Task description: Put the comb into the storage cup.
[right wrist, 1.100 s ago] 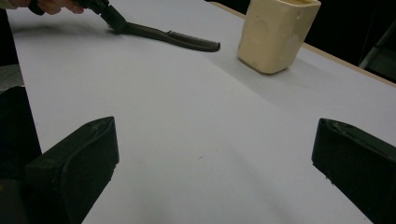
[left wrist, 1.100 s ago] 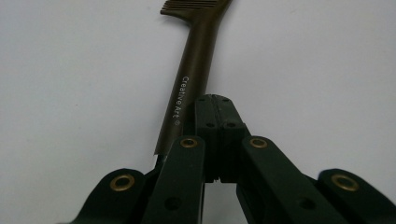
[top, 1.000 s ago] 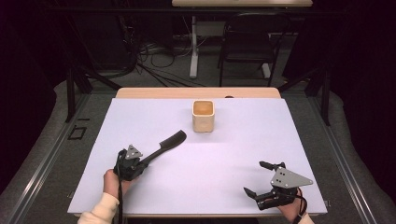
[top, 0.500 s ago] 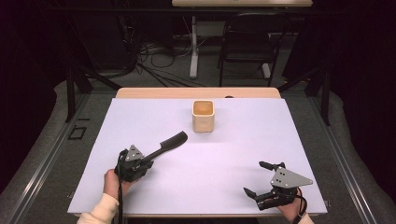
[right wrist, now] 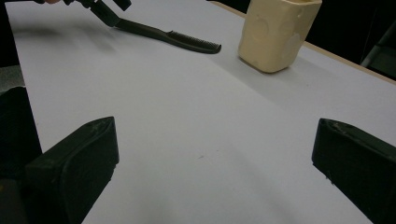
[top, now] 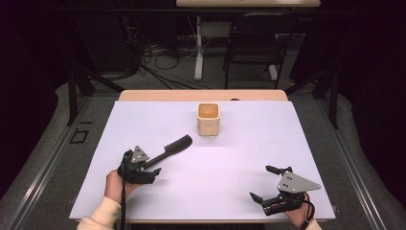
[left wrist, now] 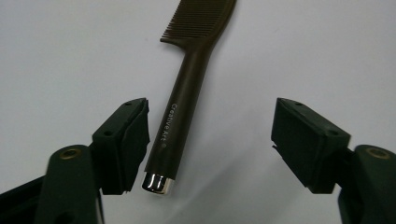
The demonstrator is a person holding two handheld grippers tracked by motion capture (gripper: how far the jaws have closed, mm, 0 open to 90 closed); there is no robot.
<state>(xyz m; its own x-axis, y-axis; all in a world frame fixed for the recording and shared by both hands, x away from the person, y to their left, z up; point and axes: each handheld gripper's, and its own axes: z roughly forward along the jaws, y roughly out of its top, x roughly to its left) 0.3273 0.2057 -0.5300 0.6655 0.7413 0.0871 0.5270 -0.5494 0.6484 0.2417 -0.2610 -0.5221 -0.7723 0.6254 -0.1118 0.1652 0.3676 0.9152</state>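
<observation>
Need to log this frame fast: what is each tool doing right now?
Left tool: open, jaws just been opening, comb handle lying between them, not gripped.
Right tool: open, holding nothing.

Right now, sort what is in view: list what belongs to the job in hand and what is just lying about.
In the job:
- dark brown comb, lying on the white table cover
- left gripper, jaws just opened, comb handle between them, unpressed

Lying about:
- cream square cup, beyond the comb
- right gripper, open, idle
- black chair behind the table
</observation>
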